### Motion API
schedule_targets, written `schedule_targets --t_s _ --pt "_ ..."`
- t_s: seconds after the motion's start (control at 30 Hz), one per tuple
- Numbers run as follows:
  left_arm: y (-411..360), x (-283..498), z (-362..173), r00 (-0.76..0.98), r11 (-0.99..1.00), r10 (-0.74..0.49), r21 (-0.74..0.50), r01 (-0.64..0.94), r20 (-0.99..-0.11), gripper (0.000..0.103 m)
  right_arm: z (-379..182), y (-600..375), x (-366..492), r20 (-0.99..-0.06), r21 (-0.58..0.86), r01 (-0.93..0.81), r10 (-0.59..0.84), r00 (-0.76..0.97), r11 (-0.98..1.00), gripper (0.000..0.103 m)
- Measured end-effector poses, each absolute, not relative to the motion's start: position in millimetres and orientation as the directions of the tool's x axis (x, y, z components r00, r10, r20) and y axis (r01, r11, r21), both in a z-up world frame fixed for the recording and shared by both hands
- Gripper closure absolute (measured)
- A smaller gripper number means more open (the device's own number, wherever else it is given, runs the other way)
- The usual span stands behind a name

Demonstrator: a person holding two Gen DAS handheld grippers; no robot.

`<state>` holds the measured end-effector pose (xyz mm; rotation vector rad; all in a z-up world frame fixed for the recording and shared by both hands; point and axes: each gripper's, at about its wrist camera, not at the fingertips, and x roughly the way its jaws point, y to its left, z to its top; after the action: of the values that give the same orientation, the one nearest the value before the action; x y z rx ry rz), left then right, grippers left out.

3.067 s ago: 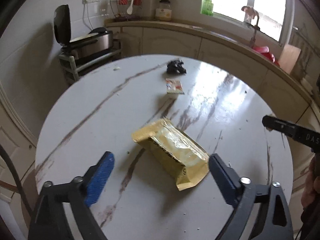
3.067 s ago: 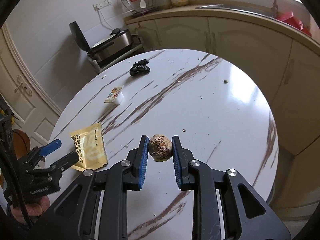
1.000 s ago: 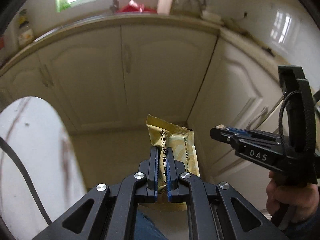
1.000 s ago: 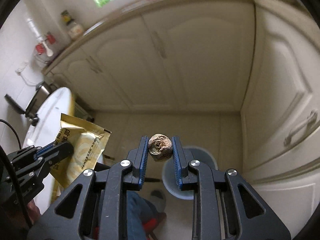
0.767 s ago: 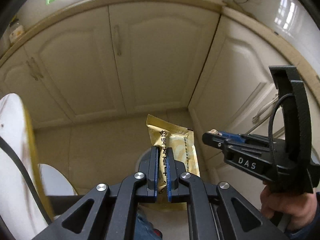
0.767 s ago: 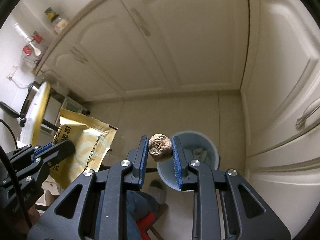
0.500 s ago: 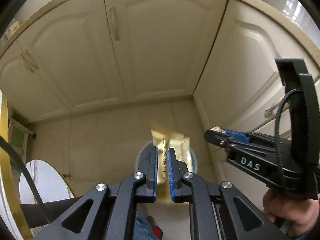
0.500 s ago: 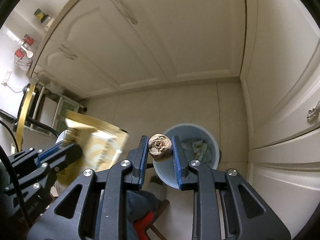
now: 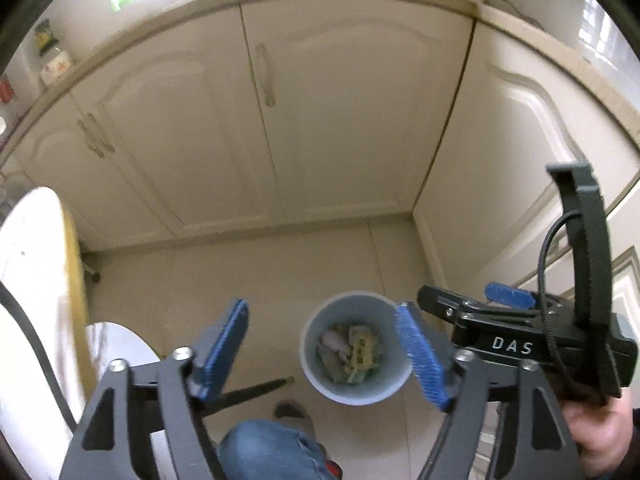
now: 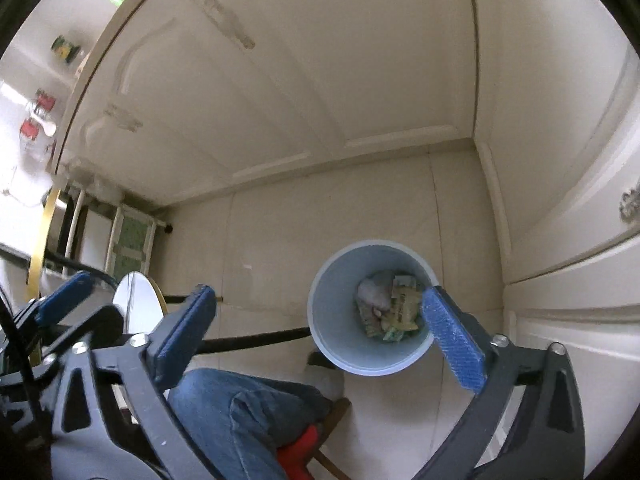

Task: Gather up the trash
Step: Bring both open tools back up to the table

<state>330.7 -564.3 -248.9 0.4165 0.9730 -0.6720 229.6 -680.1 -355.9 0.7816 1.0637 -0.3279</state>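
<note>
Above the pale blue bin [image 9: 354, 394], both tools point steeply down. The left gripper [image 9: 322, 354] has just been opening; its jaws stand spread with nothing between them. The right gripper [image 10: 320, 334] has likewise just been opening and is spread and empty. The trash [image 10: 390, 306], including a yellow wrapper [image 9: 362, 354], lies at the bottom of the bin among other scraps. Judged from this, the drop of both carried items is done; whether more litter waits on the table cannot be told, since only the white table edge [image 9: 32, 280] with its gold rim shows. The bin stands on a beige tiled floor [image 10: 280, 232] in a corner of cream cabinet doors [image 9: 340, 120]. A denim-clad knee [image 10: 240, 412] sits just beside the bin.
</note>
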Motion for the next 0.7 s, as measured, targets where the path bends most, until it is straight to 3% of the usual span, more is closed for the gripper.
schedule_targets --t_s 0.17,0.7 --pt "-541 315 -216 0.451 0.74 -0.375 0.032 0.672 -0.81 0.008 -340 -674 222 -0.882 0.386 0.618 0.077 0.465 0.685 0.0" --pt "-379 280 -106 0.57 0.786 -0.508 -0.076 0.614 -0.646 0.002 -194 -592 231 -0.76 0.393 0.476 -0.013 0.65 0.787 0.0"
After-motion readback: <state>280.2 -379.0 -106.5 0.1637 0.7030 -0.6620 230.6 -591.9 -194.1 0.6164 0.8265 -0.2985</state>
